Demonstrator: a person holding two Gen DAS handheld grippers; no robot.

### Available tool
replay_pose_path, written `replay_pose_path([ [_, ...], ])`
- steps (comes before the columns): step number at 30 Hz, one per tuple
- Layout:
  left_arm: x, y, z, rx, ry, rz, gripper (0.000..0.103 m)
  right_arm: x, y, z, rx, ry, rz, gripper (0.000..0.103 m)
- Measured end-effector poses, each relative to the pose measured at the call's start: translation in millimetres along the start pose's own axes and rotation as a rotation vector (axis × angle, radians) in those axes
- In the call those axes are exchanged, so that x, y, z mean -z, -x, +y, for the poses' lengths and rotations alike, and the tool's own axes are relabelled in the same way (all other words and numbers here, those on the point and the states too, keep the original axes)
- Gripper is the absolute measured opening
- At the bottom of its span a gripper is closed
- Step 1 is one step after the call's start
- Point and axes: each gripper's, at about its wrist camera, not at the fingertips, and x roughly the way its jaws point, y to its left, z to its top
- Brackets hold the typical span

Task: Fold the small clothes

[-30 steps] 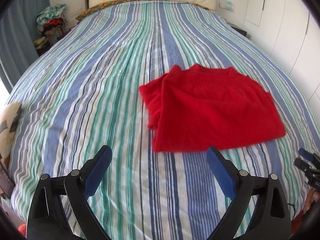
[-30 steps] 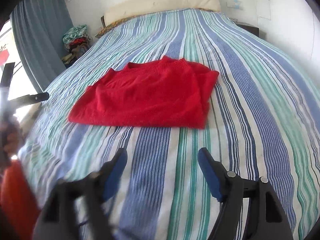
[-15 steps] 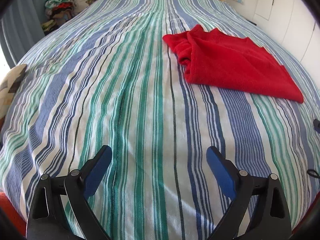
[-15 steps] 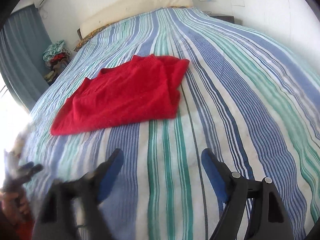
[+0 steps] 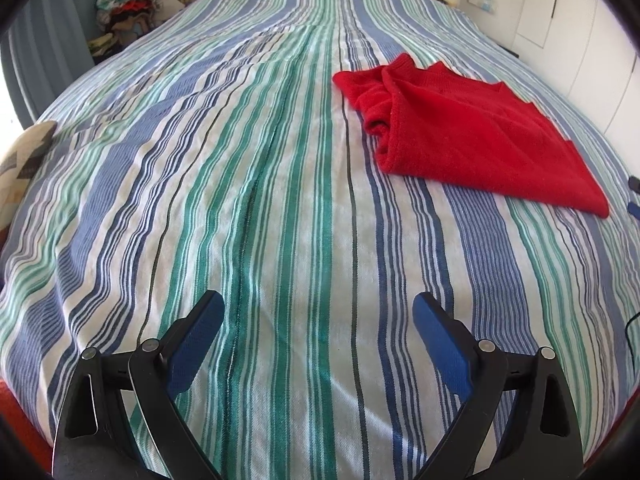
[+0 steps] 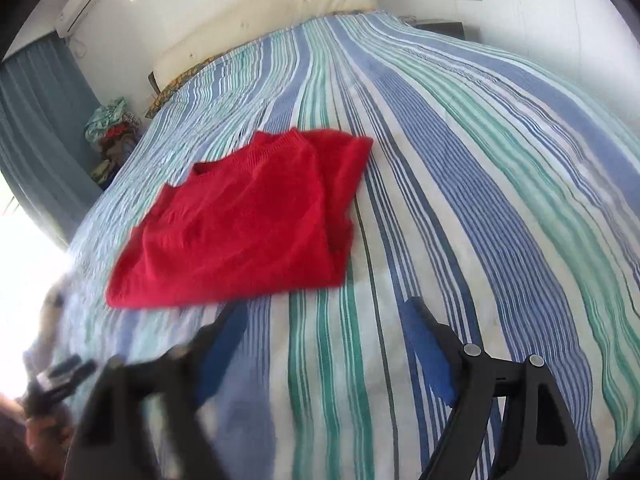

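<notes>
Bedspread (image 5: 280, 200), striped blue, green and white cotton, bearing one folded red knit sweater (image 5: 472, 136). Left gripper (image 5: 318, 312) and right gripper (image 6: 324, 320): jaws spread wide, empty, short of the sweater.

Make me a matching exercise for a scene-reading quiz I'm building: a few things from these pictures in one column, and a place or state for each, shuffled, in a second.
Things:
1. red sweater
2. left gripper
3. pile of clothes
4. cream headboard

Places or states:
A. heaped beside the bed, next to the curtain
B. open, holding nothing
C. lying partly folded on the striped bedspread
D. against the wall at the far end of the bed

Pairs: 1-C, 2-B, 3-A, 4-D
</notes>
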Motion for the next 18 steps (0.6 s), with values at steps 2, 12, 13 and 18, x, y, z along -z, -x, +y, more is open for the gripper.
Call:
replay_pose_path([
  [2,0,-4,2,-0.006,0.008,0.010,0.096,-33,-10,-5,-0.046,-0.042,-0.010,0.082],
  [12,0,-14,13,-0.003,0.050,0.038,0.096,-82,-134,-24,-0.082,-0.173,0.218,0.078],
  [13,-1,-13,14,0.002,0.056,0.038,0.096,-80,-140,-24,-0.034,-0.170,0.229,0.049],
  [18,-5,-13,21,0.034,0.100,0.048,0.096,-98,-121,2,-0.056,-0.149,0.200,0.008],
])
